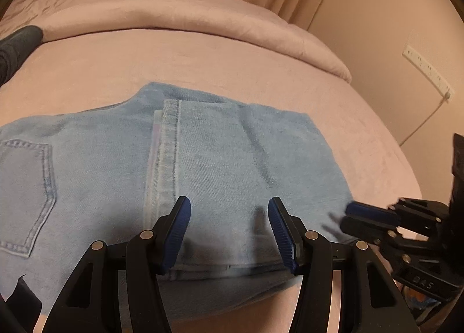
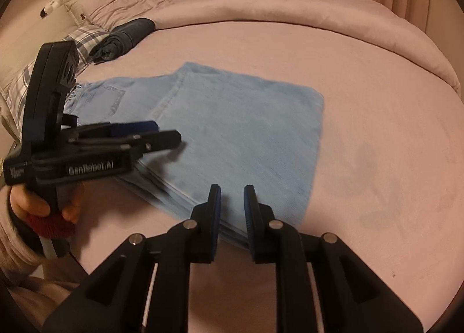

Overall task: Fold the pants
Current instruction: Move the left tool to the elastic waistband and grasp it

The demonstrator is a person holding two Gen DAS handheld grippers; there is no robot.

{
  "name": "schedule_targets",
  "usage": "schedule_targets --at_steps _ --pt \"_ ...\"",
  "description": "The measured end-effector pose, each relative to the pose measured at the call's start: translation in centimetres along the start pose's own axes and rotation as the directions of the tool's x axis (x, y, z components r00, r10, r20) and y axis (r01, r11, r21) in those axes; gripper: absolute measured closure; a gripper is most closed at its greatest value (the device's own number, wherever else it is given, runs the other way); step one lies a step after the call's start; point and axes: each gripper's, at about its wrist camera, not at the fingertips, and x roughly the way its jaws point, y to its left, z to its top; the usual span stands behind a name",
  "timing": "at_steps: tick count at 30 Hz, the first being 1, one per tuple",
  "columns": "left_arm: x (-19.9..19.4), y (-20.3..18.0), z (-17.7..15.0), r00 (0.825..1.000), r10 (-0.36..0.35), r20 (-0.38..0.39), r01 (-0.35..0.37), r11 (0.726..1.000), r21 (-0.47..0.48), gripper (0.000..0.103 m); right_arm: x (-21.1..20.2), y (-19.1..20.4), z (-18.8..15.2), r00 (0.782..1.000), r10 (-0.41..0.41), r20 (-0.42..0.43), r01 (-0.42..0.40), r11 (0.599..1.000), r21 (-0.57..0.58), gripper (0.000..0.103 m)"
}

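The light-blue jeans (image 2: 232, 130) lie folded in a flat stack of layers on the pink bed (image 2: 377, 130) near its front edge — back pocket up, seam showing. The left gripper (image 1: 229, 228) stands released above them; the right gripper (image 2: 232, 211) is slightly parted, gripping nothing.

The pants (image 2: 232, 130), light blue denim, lie folded into a flat, stacked rectangle on the pink bed, a stitched back pocket facing up at their left end, a hemmed leg end laid across the middle, layered edges showing along the near side.
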Motion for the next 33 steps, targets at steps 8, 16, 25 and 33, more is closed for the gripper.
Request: schedule_targets --at_steps 8,16,25,33 --pt "-3.9 3.0 -0.7 0.997 0.055 0.049 -0.051 0.996 -0.077 0.047 1.9 3.3 3.4 0.997 0.068 0.038 -0.068 0.998 -0.005 0.085" --pt "-8.6 7.2 -1.6 0.99 0.058 0.126 -0.034 0.982 -0.187 0.047 7.0 8.3 4.6 0.984 0.165 -0.071 -0.169 0.984 -0.059 0.081" --pt "-12.6 10.8 -1.8 0.975 0.106 0.193 -0.053 0.964 -0.26 0.047 6.7 11.0 8.3 0.992 0.119 -0.046 -0.125 0.98 -0.153 0.08" --pt "-14.2 12.3 -2.7 0.966 0.157 0.205 -0.09 0.949 -0.302 0.047 15.9 11.5 13.4 0.994 -0.039 -0.099 0.028 0.994 -0.102 0.08"
